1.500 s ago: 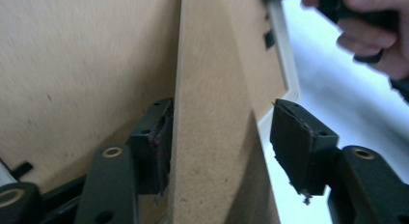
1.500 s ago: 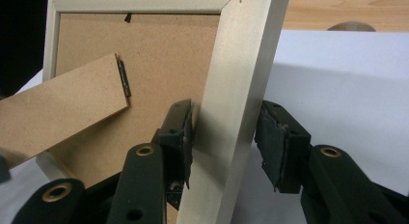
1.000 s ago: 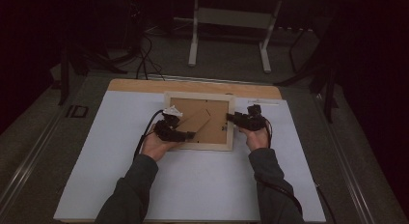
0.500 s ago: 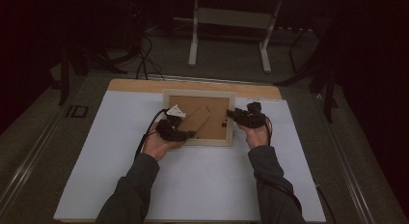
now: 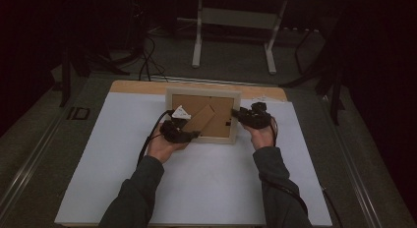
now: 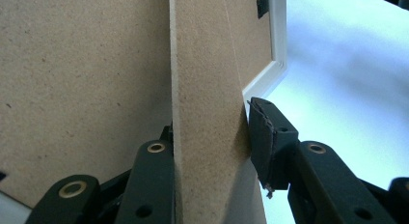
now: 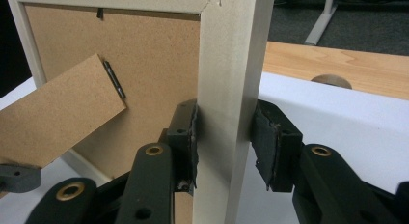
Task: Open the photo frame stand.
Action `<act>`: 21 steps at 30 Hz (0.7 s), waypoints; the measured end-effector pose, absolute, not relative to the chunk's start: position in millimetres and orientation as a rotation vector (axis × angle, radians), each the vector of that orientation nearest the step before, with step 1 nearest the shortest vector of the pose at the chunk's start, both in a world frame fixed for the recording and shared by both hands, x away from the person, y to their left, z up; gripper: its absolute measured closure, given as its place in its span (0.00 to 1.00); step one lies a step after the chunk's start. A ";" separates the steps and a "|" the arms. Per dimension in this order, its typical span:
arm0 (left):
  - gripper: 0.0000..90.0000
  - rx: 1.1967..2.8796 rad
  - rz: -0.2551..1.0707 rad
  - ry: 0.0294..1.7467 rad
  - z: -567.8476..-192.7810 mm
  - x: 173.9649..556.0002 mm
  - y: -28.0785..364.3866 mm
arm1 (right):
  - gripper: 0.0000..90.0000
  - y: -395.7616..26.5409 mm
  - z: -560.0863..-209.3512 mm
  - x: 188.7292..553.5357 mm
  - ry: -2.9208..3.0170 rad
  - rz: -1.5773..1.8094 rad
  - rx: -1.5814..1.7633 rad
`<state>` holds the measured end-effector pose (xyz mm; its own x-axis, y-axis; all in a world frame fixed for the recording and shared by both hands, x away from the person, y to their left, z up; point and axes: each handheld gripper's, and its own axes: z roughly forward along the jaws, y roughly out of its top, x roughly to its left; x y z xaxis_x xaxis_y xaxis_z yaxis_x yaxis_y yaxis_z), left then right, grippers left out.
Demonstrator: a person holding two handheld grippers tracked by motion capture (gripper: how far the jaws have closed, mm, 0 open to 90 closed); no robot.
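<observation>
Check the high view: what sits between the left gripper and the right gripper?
The picture frame, back side up, spans the gap between the left gripper and the right gripper, its fold-out stand angled across the backing; high view.

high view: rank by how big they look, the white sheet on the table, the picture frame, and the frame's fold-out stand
1. White sheet, by far the largest.
2. Picture frame, lying back-up on the sheet.
3. Fold-out stand, a strip on the frame's backing.
</observation>
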<state>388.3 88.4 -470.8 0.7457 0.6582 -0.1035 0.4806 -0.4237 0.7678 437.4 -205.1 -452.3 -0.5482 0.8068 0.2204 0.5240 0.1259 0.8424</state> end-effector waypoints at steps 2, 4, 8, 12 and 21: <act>0.74 2.100 0.276 0.854 -470.3 388.4 88.4 | 0.69 -204.8 -451.3 437.8 2.116 1.388 1.295; 0.74 2.101 0.292 0.853 -469.9 388.0 87.9 | 0.69 -204.4 -450.3 437.5 2.114 1.386 1.293; 0.74 2.091 0.318 0.850 -469.2 387.0 85.1 | 0.69 -204.3 -449.0 437.7 2.107 1.387 1.290; 0.76 2.081 0.329 0.834 -467.9 385.3 82.0 | 0.69 -203.1 -447.3 439.1 2.100 1.370 1.292; 0.79 2.123 0.370 0.816 -470.9 384.3 75.6 | 0.69 -199.5 -441.4 438.3 2.097 1.367 1.264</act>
<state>384.3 75.6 -470.9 0.7475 0.6641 -0.0160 0.4256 -0.4602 0.7791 438.3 -199.5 -441.4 -0.5486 0.8166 0.1793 0.4935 0.1432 0.8579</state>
